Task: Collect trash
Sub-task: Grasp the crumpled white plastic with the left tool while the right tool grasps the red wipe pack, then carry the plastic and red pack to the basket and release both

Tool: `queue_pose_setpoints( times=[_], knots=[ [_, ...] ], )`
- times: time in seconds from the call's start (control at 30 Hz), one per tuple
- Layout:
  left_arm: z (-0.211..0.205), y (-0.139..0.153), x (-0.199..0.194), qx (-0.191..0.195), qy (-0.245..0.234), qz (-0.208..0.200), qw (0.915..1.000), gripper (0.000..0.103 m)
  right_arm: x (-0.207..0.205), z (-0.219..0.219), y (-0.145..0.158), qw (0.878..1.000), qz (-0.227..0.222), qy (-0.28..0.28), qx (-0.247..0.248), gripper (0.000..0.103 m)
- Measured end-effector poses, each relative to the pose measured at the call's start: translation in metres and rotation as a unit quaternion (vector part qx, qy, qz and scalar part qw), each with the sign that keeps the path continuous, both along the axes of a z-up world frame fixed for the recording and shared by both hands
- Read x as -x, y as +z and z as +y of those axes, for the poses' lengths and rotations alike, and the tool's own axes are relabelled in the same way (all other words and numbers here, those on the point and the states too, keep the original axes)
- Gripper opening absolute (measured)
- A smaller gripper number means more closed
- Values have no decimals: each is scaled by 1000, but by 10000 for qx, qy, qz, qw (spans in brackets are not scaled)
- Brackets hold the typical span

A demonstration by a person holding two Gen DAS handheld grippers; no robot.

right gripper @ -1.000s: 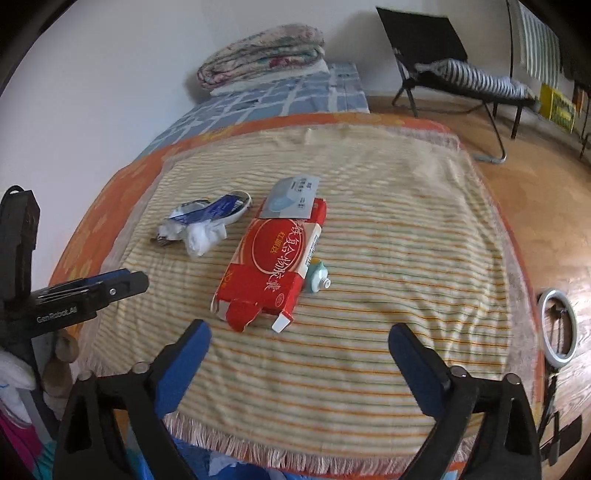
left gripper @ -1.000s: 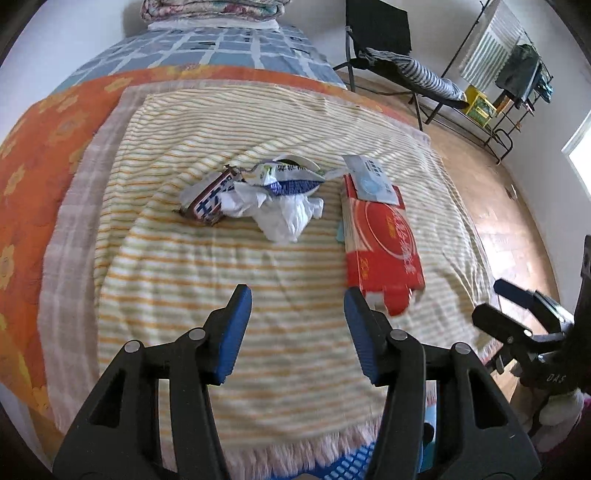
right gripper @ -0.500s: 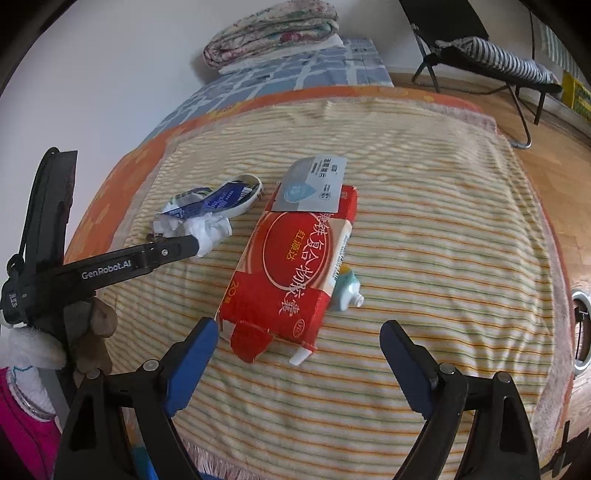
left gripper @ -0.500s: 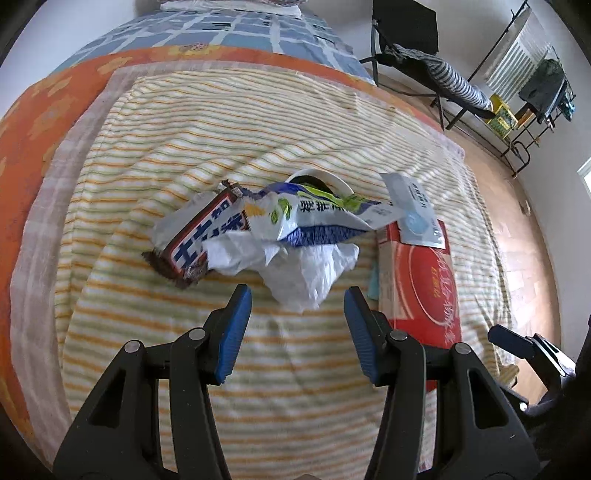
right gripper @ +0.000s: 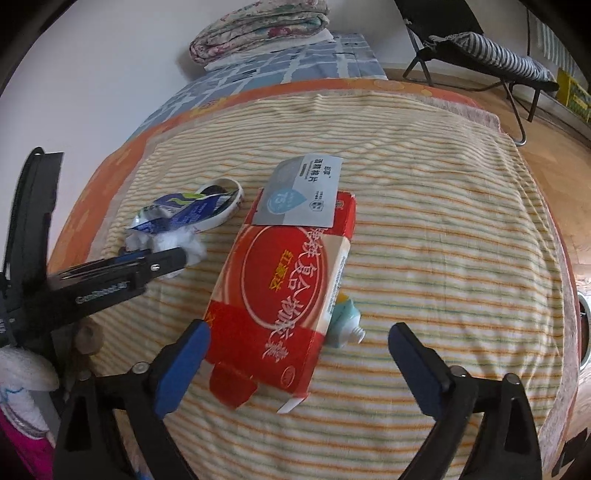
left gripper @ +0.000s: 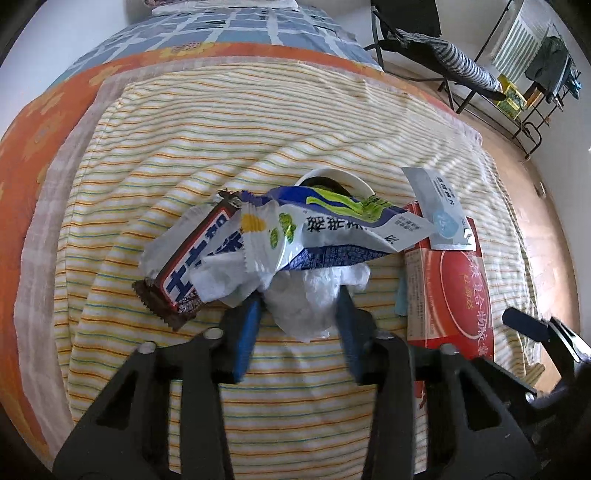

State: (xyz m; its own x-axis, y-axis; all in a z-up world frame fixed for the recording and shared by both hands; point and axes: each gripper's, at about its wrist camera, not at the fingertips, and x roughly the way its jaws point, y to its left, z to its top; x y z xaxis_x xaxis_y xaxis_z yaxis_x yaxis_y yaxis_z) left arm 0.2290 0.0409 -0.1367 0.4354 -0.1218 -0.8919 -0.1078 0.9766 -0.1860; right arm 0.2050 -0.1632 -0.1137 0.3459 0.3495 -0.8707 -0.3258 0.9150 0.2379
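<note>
A pile of trash lies on the striped blanket (left gripper: 184,122): a crumpled white tissue (left gripper: 310,302), a blue-and-white snack wrapper (left gripper: 332,225), a brown chocolate bar wrapper (left gripper: 188,269) and a white cup (left gripper: 343,177). My left gripper (left gripper: 299,314) is open with its blue fingers on either side of the tissue. A red box (right gripper: 284,284) carries a grey wipes packet (right gripper: 303,195); a small teal tube (right gripper: 345,325) lies against its right side. My right gripper (right gripper: 295,362) is open wide, just short of the red box's near end.
The blanket covers a bed with an orange flowered sheet (left gripper: 33,122) and folded quilts (right gripper: 258,26) at the head. A folding chair (right gripper: 480,37) and a metal rack (left gripper: 528,55) stand on the wooden floor to the right.
Both grippers have moved forward. The left one has closed in on the trash pile until its fingers flank the tissue. The right one has neared the red box.
</note>
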Motion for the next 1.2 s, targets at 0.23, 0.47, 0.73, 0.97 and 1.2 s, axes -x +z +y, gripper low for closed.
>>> queue_pose_setpoints(
  times=[0.23, 0.47, 0.73, 0.97, 1.2],
  knots=[
    [15, 5, 8, 173, 14, -38, 9998, 32, -11, 7, -8, 9998, -51, -70, 155, 99],
    [27, 8, 17, 175, 17, -40, 9998, 31, -22, 28, -9, 9990, -166, -78, 406, 101],
    [35, 12, 27, 202, 3, -45, 9998, 30, -25, 58, -19, 9927, -379, 292, 1103, 98],
    [39, 21, 37, 177, -20, -127, 9998, 30, -23, 40, -13, 9985, -220, 268, 431, 90],
    [42, 29, 46, 158, -22, -199, 9997, 30, -23, 17, 11, 9980, 12, 169, -614, 72]
  ],
)
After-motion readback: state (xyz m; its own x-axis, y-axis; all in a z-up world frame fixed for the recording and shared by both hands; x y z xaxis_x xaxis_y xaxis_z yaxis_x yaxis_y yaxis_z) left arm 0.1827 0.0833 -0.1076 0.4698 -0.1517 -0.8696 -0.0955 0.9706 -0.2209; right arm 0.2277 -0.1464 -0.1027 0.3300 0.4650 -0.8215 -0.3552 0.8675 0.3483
